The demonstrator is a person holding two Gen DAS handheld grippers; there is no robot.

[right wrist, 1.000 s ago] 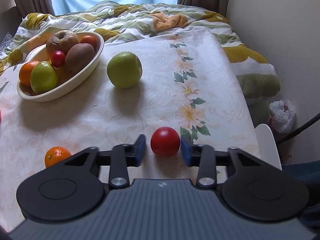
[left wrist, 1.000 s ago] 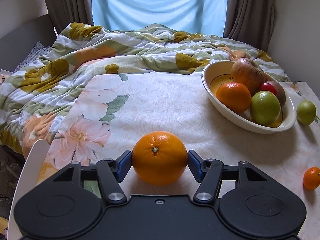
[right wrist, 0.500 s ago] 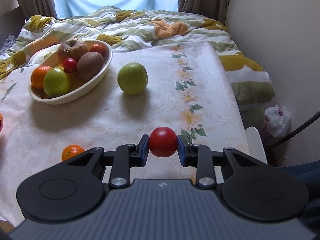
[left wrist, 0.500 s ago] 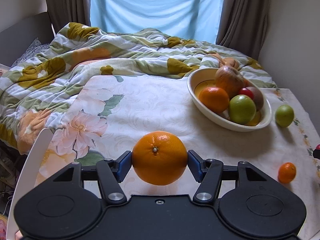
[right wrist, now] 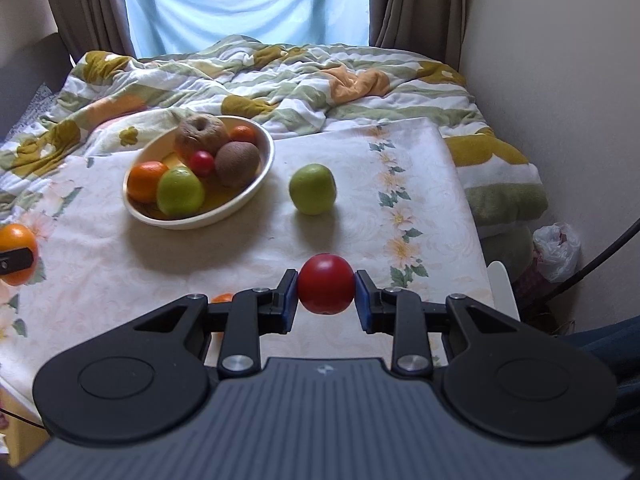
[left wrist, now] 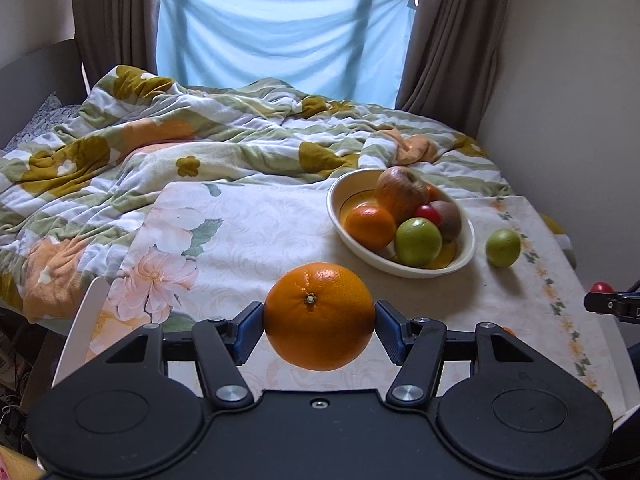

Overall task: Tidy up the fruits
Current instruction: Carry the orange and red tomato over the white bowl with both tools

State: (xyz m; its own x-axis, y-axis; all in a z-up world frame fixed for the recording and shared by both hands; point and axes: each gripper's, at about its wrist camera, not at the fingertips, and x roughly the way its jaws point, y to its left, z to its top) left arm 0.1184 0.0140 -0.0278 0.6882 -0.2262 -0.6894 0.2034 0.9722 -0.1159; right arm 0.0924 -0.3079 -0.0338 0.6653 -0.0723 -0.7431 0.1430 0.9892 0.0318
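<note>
— Both fruits have come up off the cloth since a second ago: back then the right gripper stood apart around the small glossy red round fruit as it sat on the cloth, and now we have it pinched between the blue pads and lifted. Our left gripper was already clenched on the big dimpled orange, and we have raised it and drawn it back, so the cream oval ceramic bowl looks farther off.

— So where are we in the job?

— We'd judge we're in the carry, with two pieces in the air and both bound for the bowl. It sits on the floral cream cloth covering the desk, ahead and to the right of our left gripper, ahead and to the left of our right one.

— Is there room in it?

— It already holds an orange, a green apple, a little red fruit, a brown kiwi and a wrinkled brownish apple, so it is fairly full. The near-left part shows some bare yellow floor.

— And next?

— We bring one gripper over the rim at a time, lower it close to the pile, then let go gently so nothing rolls out. The two should not meet above the bowl.

— What's left after that?

— A loose round green apple lies beside the bowl, and a small orange mandarin peeks out behind our right gripper.
</note>
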